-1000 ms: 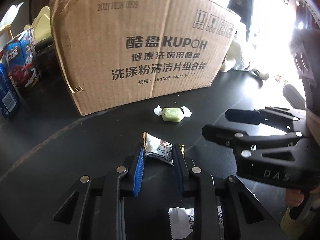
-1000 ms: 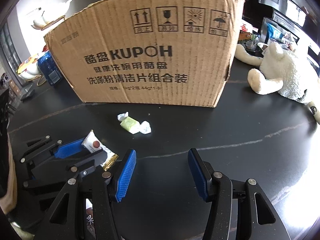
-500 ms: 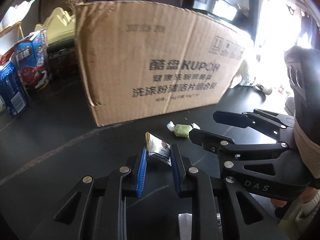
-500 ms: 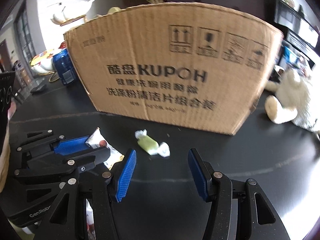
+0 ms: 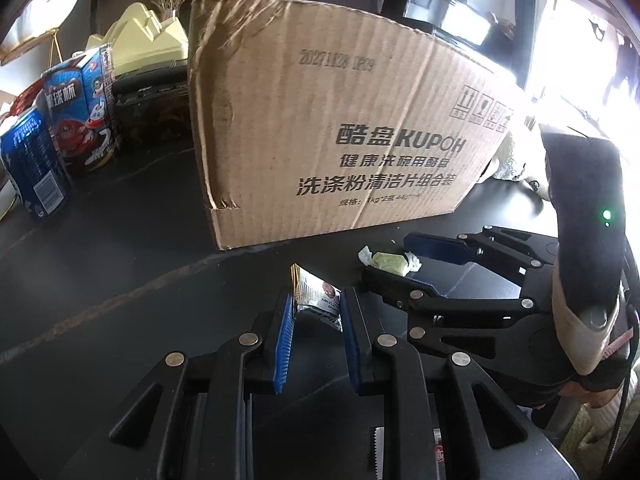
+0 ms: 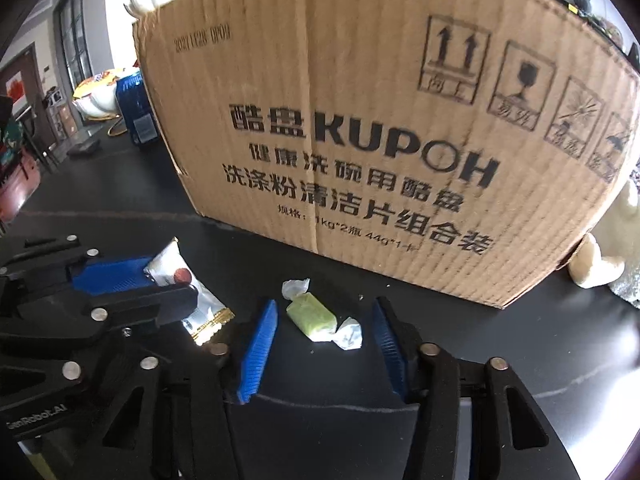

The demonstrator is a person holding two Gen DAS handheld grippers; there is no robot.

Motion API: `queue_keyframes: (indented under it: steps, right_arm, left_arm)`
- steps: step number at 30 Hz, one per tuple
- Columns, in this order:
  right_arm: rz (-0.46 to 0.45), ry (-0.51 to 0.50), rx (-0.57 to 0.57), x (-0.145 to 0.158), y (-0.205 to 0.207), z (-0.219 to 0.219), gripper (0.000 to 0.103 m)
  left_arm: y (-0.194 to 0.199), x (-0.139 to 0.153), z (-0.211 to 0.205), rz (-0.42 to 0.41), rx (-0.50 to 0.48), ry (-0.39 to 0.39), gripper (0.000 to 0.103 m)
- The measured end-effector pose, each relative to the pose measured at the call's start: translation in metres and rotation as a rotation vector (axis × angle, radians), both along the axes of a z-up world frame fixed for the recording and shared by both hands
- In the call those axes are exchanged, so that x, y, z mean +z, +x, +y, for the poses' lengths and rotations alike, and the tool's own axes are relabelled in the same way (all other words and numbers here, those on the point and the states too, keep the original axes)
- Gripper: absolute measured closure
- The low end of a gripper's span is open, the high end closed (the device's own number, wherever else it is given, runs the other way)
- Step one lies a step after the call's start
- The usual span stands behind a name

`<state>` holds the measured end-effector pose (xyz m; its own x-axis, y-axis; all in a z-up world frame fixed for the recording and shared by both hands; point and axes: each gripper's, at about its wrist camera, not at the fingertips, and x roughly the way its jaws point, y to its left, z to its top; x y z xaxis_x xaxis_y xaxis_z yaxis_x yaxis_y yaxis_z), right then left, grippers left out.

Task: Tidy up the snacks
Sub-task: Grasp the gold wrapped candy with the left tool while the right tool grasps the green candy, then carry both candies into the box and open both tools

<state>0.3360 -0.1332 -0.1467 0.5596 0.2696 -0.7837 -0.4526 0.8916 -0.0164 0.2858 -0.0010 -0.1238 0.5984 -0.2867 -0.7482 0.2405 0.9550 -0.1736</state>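
Note:
A white and silver snack packet (image 5: pixel 315 289) with a gold end is clamped between the blue pads of my left gripper (image 5: pixel 317 305), just above the black table (image 5: pixel 120 272). The right wrist view shows the same packet (image 6: pixel 204 304) in the left gripper (image 6: pixel 170 282). A green candy in a clear twist wrapper (image 6: pixel 312 314) lies on the table in front of the big cardboard box (image 6: pixel 360 120). My right gripper (image 6: pixel 325 307) straddles the candy and its jaws are closing, with gaps left on both sides. From the left wrist, the right gripper (image 5: pixel 389 259) is around the candy (image 5: pixel 390 263).
The cardboard box (image 5: pixel 340 140) stands close behind both gripers' work area. Blue snack cartons (image 5: pixel 80 120) and a blue pack (image 5: pixel 32 168) stand to its left. A white plush toy (image 6: pixel 596 266) lies at the box's right corner. A hand holds the right gripper's handle (image 5: pixel 584 248).
The right gripper moved in over the green candy, which now lies between its narrowing jaws. The left gripper, still clamping the packet, drifted toward the box and rose a little.

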Motion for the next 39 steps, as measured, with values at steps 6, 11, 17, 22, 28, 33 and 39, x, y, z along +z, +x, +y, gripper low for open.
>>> queue_keyframes:
  steps: [6,11,17,22,28,33,39]
  right_arm:
    - [0.005,-0.002,0.006,-0.001,-0.002,0.008,0.083]
    - [0.003,0.015,0.006,0.002,-0.007,0.02,0.083]
    - [-0.021,0.055,0.003,0.019,-0.016,0.016,0.083]
    - [-0.04,0.079,0.004,0.032,-0.022,0.015,0.083]
    - [-0.078,0.124,0.002,0.057,-0.035,0.001,0.083]
    - [-0.132,0.169,-0.007,0.08,-0.05,-0.01,0.083]
    - [-0.17,0.211,-0.03,0.1,-0.058,-0.018,0.083]
  left_arm:
    - [0.002,-0.001,0.003,0.002,0.006,-0.002,0.08]
    - [0.003,0.005,0.002,-0.011,0.01,0.001,0.08]
    - [-0.005,0.014,0.001,-0.024,0.01,0.005,0.08]
    - [-0.011,0.025,-0.002,-0.039,0.007,0.014,0.08]
    - [-0.023,0.051,-0.008,-0.08,0.008,0.011,0.084]
    - [-0.032,0.071,-0.01,-0.111,0.018,0.0,0.091]
    - [-0.042,0.093,-0.012,-0.148,0.023,-0.006,0.092]
